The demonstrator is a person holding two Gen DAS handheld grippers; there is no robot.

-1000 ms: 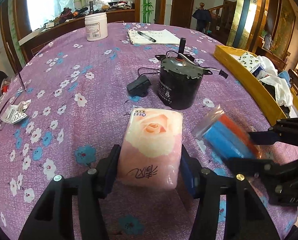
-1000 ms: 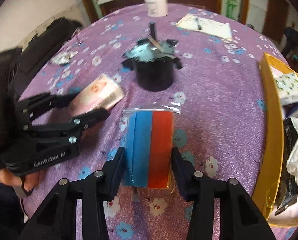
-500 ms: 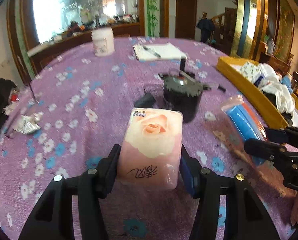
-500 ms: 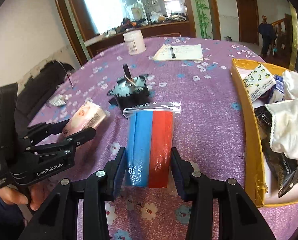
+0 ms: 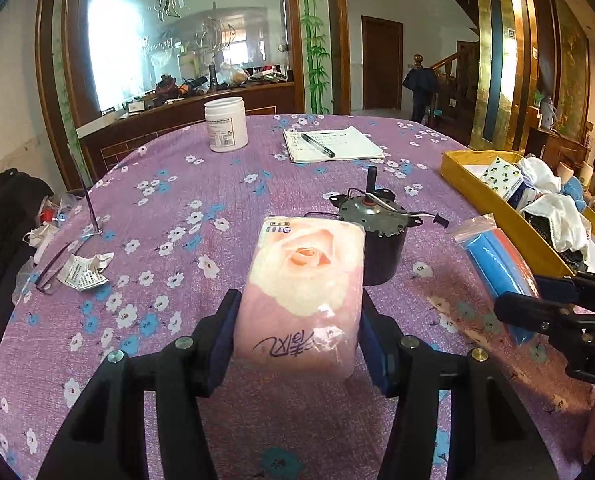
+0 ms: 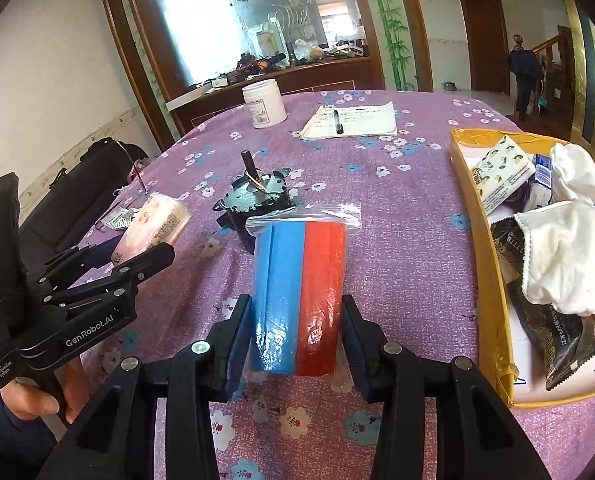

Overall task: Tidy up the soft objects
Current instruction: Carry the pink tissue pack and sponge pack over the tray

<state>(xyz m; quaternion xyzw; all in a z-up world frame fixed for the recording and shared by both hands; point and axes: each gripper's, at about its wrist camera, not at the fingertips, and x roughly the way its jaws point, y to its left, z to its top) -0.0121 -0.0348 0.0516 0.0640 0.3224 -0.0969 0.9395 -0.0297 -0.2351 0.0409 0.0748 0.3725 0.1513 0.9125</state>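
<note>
The left gripper (image 5: 295, 336) has its jaws clamped on a soft pink tissue pack printed with a rose (image 5: 303, 292), held above the purple flowered tablecloth (image 5: 157, 216), just in front of the black cylindrical motor (image 5: 377, 236). To the right of the motor, the right gripper (image 6: 296, 330) squeezes a clear zip bag of blue and red sponges (image 6: 299, 292). Further right of the motor lies a yellow cardboard tray (image 6: 493, 280) holding white cloths.
</note>
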